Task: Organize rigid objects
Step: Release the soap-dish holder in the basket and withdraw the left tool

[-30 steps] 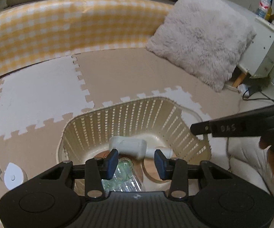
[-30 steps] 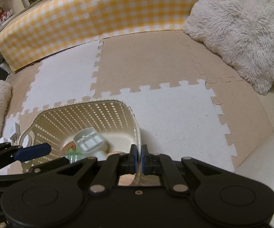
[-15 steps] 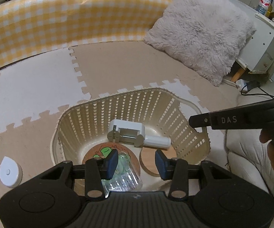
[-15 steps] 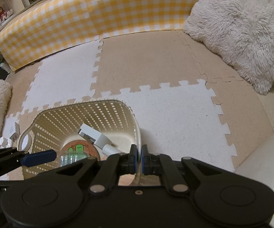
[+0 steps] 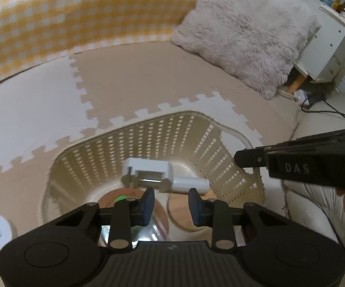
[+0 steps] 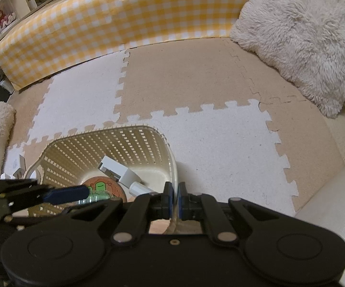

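A cream slatted basket (image 5: 134,143) (image 6: 115,143) sits on the foam floor mat. Inside lie a white plastic clamp-like device (image 5: 153,172) (image 6: 119,172), a round coaster with a green figure (image 6: 100,187), a plain wooden coaster (image 5: 179,210) and a clear green-tinted bottle (image 6: 96,195). My left gripper (image 5: 171,205) is open and empty, above the basket's near side. My right gripper (image 6: 175,202) is shut on the basket's right rim (image 6: 173,167); it also shows in the left wrist view (image 5: 244,160).
A yellow checked cushion wall (image 6: 124,24) runs along the back. A fluffy grey pillow (image 5: 244,35) (image 6: 304,43) lies at the right. A white cabinet (image 5: 328,47) with bottles and a cable stands beyond it. Small white items (image 5: 0,229) lie left of the basket.
The white device dropped from between my left fingers into the basket and settled there. The left gripper drew back and to the right. The right gripper stayed on the rim.
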Demonstrator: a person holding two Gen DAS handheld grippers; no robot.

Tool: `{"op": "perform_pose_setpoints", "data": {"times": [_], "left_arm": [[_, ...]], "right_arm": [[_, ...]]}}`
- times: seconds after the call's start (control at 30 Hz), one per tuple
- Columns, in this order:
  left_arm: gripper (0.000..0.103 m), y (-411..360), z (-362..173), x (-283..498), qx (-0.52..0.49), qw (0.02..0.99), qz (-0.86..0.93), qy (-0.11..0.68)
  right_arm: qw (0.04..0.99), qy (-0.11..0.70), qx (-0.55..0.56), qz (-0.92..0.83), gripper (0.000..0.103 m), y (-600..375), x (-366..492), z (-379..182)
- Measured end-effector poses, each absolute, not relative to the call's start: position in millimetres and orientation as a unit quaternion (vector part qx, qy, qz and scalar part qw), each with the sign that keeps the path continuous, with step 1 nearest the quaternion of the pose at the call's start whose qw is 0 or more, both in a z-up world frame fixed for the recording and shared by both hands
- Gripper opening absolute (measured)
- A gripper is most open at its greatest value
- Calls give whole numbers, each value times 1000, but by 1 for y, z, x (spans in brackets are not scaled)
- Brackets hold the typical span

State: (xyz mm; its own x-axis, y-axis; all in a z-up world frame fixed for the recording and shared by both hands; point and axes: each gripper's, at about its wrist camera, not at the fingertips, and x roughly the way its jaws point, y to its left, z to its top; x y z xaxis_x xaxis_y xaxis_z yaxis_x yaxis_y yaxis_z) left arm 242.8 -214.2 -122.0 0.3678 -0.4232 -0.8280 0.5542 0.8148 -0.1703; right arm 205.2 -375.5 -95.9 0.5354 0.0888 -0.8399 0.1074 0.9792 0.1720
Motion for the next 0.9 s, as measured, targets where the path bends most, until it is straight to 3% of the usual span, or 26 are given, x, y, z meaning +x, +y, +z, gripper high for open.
{"op": "perform_pose_setpoints", "data": {"times": [0.33,0.67,0.77,0.9], "left_arm": [[31,-249,-153,263,117,795,-294,517],[32,-236,-162,291,45,804,-251,538],[37,-235,-157,285,52,804,-253,535],[53,-235,-144,275,59,806,-264,527]], "right_arm": [[868,486,107,-2,5,-376,207,-98],[867,485,111,-1,5,-377,206,-98],[867,485,112,-1,5,-376,206,-98],[867,486,111,-2,5,-375,206,-98]]}}
